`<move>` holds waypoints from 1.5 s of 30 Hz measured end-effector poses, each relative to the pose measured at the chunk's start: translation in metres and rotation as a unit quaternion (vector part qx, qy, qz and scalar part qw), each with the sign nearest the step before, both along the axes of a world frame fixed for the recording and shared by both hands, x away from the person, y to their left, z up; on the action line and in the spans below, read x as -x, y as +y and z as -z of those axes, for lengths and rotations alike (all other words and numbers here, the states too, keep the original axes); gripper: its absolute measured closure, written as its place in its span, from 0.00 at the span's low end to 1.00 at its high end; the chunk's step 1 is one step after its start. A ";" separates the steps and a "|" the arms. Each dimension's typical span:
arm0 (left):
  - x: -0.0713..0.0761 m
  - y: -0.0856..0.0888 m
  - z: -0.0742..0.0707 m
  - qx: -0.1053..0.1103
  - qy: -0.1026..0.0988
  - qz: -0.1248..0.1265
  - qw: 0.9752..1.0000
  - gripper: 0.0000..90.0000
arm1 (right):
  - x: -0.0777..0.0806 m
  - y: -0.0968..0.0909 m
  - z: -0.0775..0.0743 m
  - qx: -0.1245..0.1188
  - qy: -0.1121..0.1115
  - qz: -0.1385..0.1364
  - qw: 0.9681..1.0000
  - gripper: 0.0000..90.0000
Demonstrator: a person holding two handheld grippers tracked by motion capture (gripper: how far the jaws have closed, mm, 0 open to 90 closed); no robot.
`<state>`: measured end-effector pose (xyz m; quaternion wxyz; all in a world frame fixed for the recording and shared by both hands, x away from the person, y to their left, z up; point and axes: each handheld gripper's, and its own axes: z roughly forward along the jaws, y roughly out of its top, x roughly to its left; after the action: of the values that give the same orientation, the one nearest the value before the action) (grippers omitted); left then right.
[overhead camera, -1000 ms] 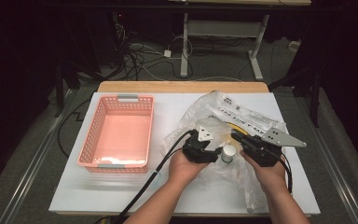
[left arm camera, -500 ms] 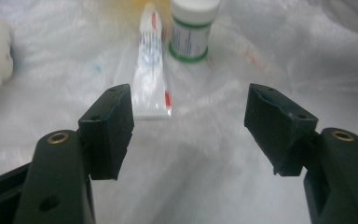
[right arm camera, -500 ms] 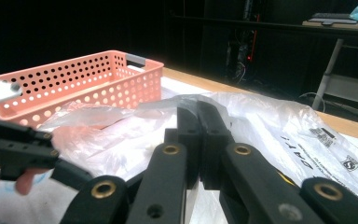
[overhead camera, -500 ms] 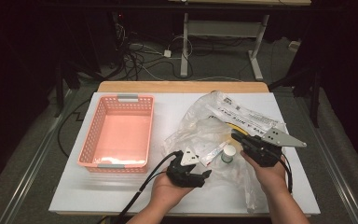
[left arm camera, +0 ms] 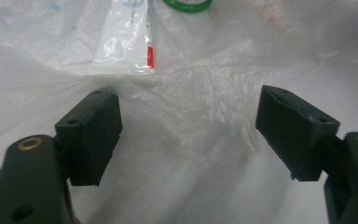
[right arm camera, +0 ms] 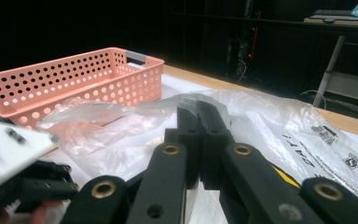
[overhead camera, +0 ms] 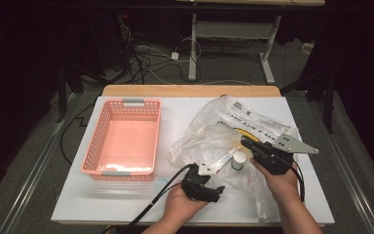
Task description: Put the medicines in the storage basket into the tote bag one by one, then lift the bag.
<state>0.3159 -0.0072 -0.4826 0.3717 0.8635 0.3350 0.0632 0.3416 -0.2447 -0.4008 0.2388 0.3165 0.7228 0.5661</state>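
White board covers the counter (overhead camera: 126,204), with a strip of bare wood along its far edge and dark floor, cables and desk legs beyond. At nine o'clock from the middle sits a pink basket (overhead camera: 124,139), well clear of both hands, with open board along its near side toward six o'clock. A crumpled clear plastic bag (overhead camera: 214,139) sprawls from the middle out to three o'clock, nearly reaching the right edge of the board. The right claw (overhead camera: 246,143) is clamped shut on a fold of that bag; in the right gripper view its two black jaws meet with the film pinched between them. A small bottle with a white cap (overhead camera: 237,160) stands just beside it at seven o'clock. The left claw (overhead camera: 217,190) lies low near the six o'clock edge, its jaws wide and just now opening further, nothing between them but bag film below; a white tube (left arm camera: 123,39) lies ahead at twelve o'clock.
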 end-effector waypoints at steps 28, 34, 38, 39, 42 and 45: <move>0.014 0.033 -0.016 0.069 -0.077 -0.031 0.994 0.98 | -0.001 0.001 0.003 0.002 -0.004 0.007 1.000 1.00; 0.015 0.051 -0.033 0.092 -0.095 -0.049 0.990 0.98 | 0.001 0.002 0.001 -0.002 -0.011 0.006 1.000 1.00; 0.015 0.055 -0.037 0.095 -0.103 -0.051 0.989 0.98 | 0.003 0.005 -0.002 -0.005 -0.018 0.010 1.000 1.00; 0.014 0.055 -0.038 0.096 -0.105 -0.051 0.988 0.98 | 0.003 0.005 -0.002 -0.005 -0.020 0.009 1.000 1.00; 0.012 0.057 -0.044 0.103 -0.114 -0.050 0.987 0.98 | 0.003 0.006 -0.005 -0.009 -0.024 0.012 1.000 1.00; 0.007 0.060 -0.057 0.111 -0.129 -0.049 0.984 0.98 | 0.002 0.008 -0.010 -0.009 -0.029 0.015 0.999 1.00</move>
<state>0.3090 0.0523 -0.4254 0.5018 0.7841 0.3307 0.1550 0.3397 -0.2369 -0.3910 0.2657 0.3128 0.7056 0.5777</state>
